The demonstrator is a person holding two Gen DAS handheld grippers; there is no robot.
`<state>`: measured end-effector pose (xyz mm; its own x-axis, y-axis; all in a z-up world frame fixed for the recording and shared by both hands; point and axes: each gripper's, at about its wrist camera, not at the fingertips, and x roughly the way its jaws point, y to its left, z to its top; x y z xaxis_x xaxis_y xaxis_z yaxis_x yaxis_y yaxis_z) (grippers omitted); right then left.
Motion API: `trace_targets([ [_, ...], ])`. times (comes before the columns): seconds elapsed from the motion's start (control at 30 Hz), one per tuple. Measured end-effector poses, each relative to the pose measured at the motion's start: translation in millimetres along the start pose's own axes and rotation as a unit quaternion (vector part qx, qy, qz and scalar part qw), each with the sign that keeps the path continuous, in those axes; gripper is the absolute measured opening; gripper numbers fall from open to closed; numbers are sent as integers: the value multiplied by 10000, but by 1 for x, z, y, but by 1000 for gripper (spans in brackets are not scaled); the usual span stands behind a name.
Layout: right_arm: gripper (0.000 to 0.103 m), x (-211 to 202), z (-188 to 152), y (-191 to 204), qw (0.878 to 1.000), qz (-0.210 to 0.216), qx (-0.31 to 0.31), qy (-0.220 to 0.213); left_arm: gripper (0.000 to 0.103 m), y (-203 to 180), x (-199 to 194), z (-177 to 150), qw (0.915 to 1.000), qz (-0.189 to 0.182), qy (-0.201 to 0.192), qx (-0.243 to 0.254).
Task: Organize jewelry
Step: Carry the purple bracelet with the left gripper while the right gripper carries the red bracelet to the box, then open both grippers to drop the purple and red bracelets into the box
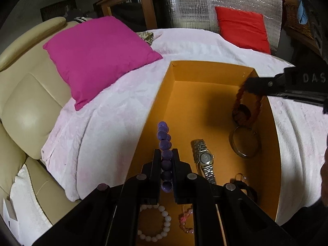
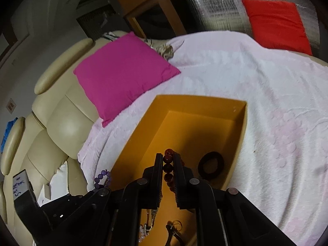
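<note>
Over the orange box (image 1: 272,135), left gripper (image 1: 166,153) pinching purple beads (image 1: 165,143), right gripper (image 2: 168,160) pinching red beads (image 2: 168,160)

— What's around me besides the work itself?

— A pale pink blanket (image 1: 114,110) spread over a cream leather sofa (image 1: 26,94). A magenta cushion (image 1: 98,55) leans against the sofa's back, its lower corner on the blanket.

— And farther off?

— I see a red cushion (image 1: 244,28) at the blanket's far edge, propped against a silvery quilted foil sheet (image 1: 225,0). Left of that stands a wooden table (image 1: 131,2); a wicker basket (image 1: 297,18) sits at the far right.
</note>
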<state>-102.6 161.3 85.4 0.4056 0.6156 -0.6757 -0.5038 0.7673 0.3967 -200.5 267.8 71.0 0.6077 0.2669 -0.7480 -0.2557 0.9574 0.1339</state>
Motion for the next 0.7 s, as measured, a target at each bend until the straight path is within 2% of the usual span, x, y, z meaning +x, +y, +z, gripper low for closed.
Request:
trace_targets([
  [0.17,11,21,3,2,9999,-80,-23,75,10,-10,19,11,9998,-69,147,120],
  [0.37,11,46,23,-6,9997,-111,126,183,10,-25,46,24,9990,-78,375,241],
  [0.7,11,63,57,-37,9981,-77,596,130,10,-39,71,40,9979,286,473,352],
])
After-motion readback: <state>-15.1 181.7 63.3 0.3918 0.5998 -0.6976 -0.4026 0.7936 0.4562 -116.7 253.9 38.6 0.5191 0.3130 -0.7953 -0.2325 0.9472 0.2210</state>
